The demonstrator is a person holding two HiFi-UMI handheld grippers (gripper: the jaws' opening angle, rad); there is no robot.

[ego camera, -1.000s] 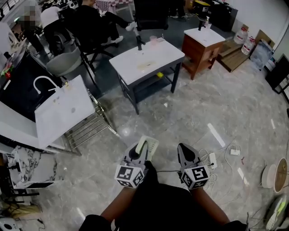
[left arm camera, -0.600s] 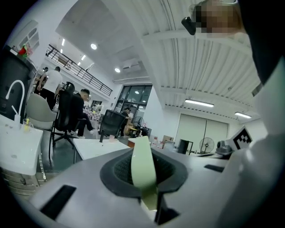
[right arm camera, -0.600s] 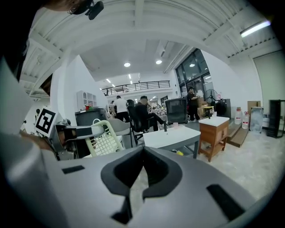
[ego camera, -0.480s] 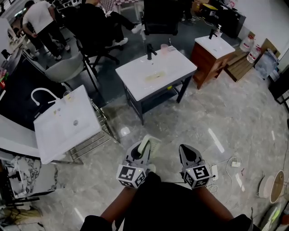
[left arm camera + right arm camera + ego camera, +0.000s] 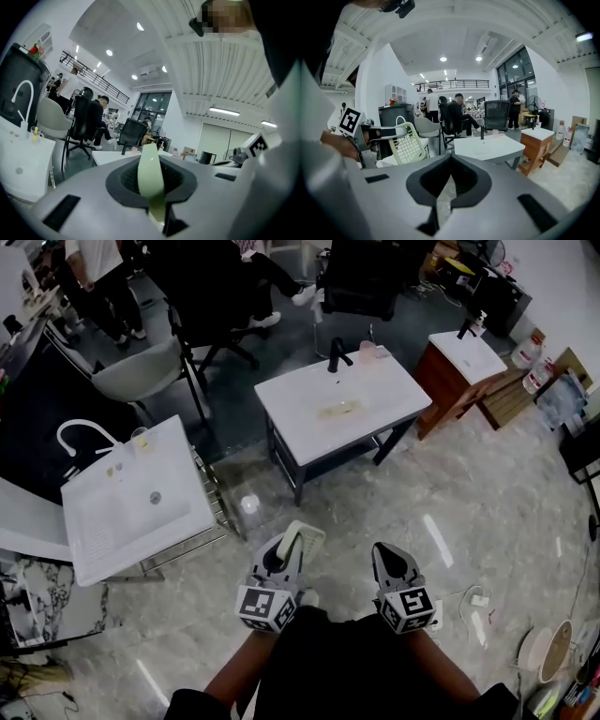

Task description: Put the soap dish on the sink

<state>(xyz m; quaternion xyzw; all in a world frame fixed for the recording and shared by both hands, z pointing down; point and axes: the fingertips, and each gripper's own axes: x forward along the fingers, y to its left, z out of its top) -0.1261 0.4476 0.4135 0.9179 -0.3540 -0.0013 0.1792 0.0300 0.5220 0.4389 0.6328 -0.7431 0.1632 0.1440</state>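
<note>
Your left gripper is clamped on the edge of the pale green soap dish, carried above the floor well short of the white sink with the black faucet. Your right gripper, equally far from that sink, has its jaws together and holds nothing.

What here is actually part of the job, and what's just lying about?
In the job: pale green soap dish, left tongs gripping it, white sink with black tap ahead, probably.
Just lying about: grey chair, black office chair, wooden cabinet, floor cables.
</note>
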